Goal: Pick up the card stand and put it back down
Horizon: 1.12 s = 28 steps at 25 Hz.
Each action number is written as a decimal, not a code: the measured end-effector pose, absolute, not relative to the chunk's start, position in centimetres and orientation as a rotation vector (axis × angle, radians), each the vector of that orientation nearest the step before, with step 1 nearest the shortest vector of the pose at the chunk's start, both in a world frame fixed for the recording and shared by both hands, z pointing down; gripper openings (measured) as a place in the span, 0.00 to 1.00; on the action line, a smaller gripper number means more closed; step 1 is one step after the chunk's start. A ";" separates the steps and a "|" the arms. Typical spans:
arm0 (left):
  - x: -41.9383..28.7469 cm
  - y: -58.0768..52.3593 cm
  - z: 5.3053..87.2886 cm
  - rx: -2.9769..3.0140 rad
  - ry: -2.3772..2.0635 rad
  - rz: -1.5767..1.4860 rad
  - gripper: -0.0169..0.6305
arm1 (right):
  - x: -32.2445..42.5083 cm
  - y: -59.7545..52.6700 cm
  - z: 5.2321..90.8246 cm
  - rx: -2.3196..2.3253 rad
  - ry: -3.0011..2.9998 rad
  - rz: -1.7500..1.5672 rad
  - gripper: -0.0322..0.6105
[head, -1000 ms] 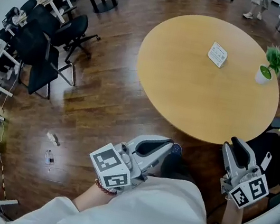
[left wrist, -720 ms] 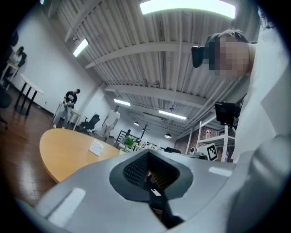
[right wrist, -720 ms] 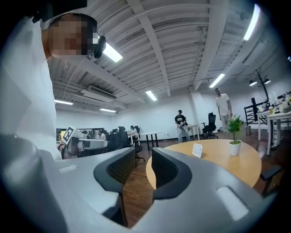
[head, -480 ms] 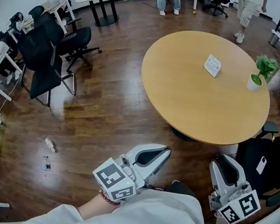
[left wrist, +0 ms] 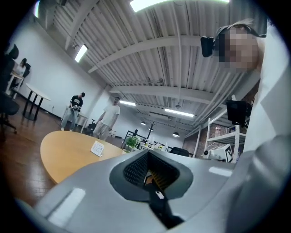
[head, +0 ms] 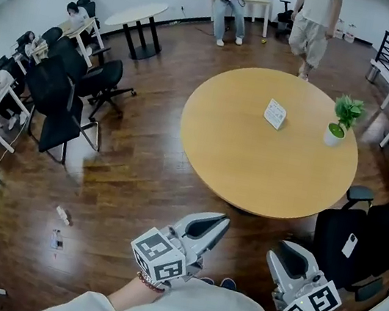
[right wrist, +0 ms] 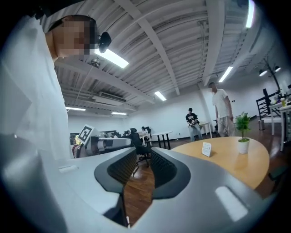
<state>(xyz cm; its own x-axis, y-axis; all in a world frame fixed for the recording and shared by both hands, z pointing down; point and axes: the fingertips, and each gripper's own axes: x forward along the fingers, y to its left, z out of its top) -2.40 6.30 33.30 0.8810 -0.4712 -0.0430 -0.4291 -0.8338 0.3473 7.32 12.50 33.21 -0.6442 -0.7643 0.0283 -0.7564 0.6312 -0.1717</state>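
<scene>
Dark wooden floor (head: pixel 132 170) surrounds a round tan table (head: pixel 250 176). The white card stand (head: pixel 275 114) stands upright on its far side, just left of a potted plant (head: pixel 340 119). Its long edge runs from upper left to lower right in the head view, with its face turned toward the lower left. Both grippers are held well short of the table. The left hand-held gripper (head: pixel 218 222) has its jaws together on nothing. The right hand-held gripper (head: pixel 288 251) has jaws a narrow gap apart that have just been closing, with only floor showing between them.

Potted plant (head: pixel 340 119) on round table (head: pixel 252 165), black chairs (head: pixel 61 99) nearby
</scene>
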 end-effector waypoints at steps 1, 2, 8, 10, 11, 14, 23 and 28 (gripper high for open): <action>-2.1 6.0 33.3 2.721 -0.686 -0.168 0.03 | 7.7 12.6 34.0 -1.318 2.790 -0.288 0.21; -2.0 6.0 33.5 2.717 -0.697 -0.149 0.03 | 8.0 12.6 34.5 -1.332 2.775 -0.317 0.20; 0.5 7.5 35.3 2.718 -0.608 -0.062 0.03 | 9.9 12.2 33.9 -1.375 2.682 -0.310 0.18; 1.1 8.0 35.4 2.706 -0.588 -0.098 0.03 | 10.2 12.5 34.6 -1.379 2.683 -0.335 0.18; 1.2 8.2 35.1 2.710 -0.575 -0.116 0.03 | 10.2 12.7 34.8 -1.381 2.683 -0.340 0.18; 1.4 8.3 34.4 2.755 -0.556 -0.113 0.03 | 10.3 13.0 34.7 -1.396 2.686 -0.321 0.18; 1.9 9.0 34.8 2.770 -0.531 -0.098 0.03 | 9.7 13.3 34.0 -1.363 2.698 -0.267 0.17; 2.1 9.5 34.3 2.763 -0.493 -0.141 0.03 | 8.8 13.5 33.0 -1.290 2.701 -0.236 0.14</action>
